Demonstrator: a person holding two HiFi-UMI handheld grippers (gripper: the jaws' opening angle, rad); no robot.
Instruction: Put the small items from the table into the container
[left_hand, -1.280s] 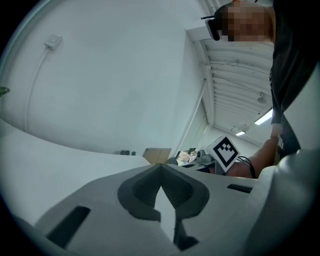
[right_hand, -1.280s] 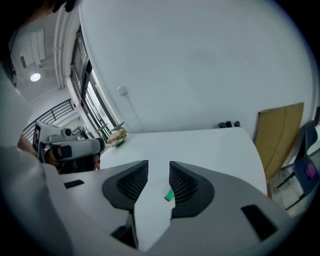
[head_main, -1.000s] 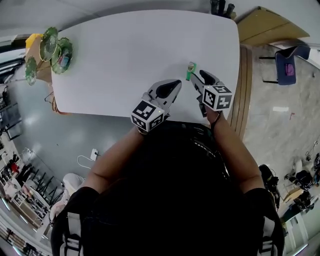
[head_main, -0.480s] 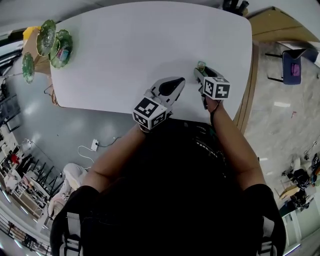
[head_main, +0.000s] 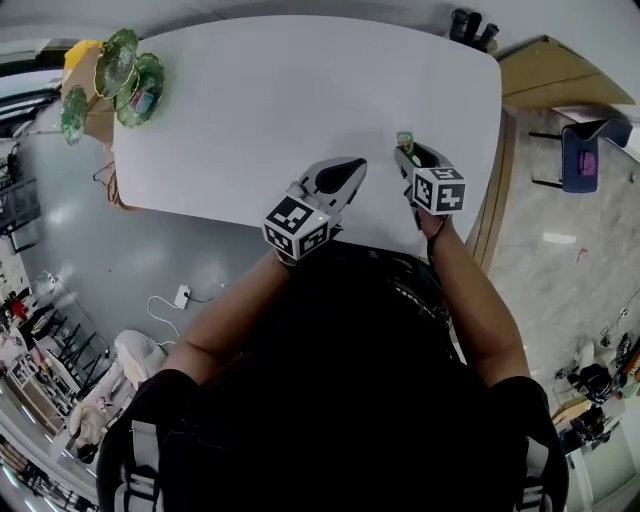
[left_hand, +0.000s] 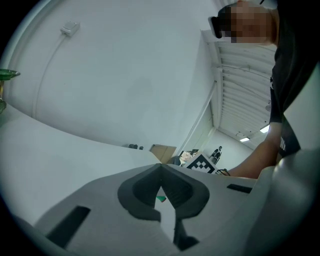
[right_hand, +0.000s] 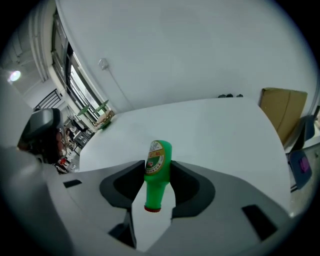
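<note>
A small green bottle (head_main: 404, 140) with a red cap and a printed label lies on the white table (head_main: 280, 90) near its right edge. My right gripper (head_main: 408, 152) points down at it. In the right gripper view the bottle (right_hand: 157, 170) lies between the two jaws of that gripper (right_hand: 157, 164), cap toward the camera. The jaws are closing, and the pads stand right at its sides. My left gripper (head_main: 352, 166) hovers to the left over the front of the table. Its jaw tips meet in the left gripper view (left_hand: 160, 168), with nothing between them.
Green glass dishes (head_main: 125, 75) sit on a stand off the table's far left corner. A wooden board (head_main: 550, 70) and a dark chair (head_main: 580, 160) stand on the floor to the right. The table's right edge is close to the bottle.
My right gripper has come down and forward, so the bottle that lay just left of its tips now lies between the jaws. The left gripper has shifted only slightly.
</note>
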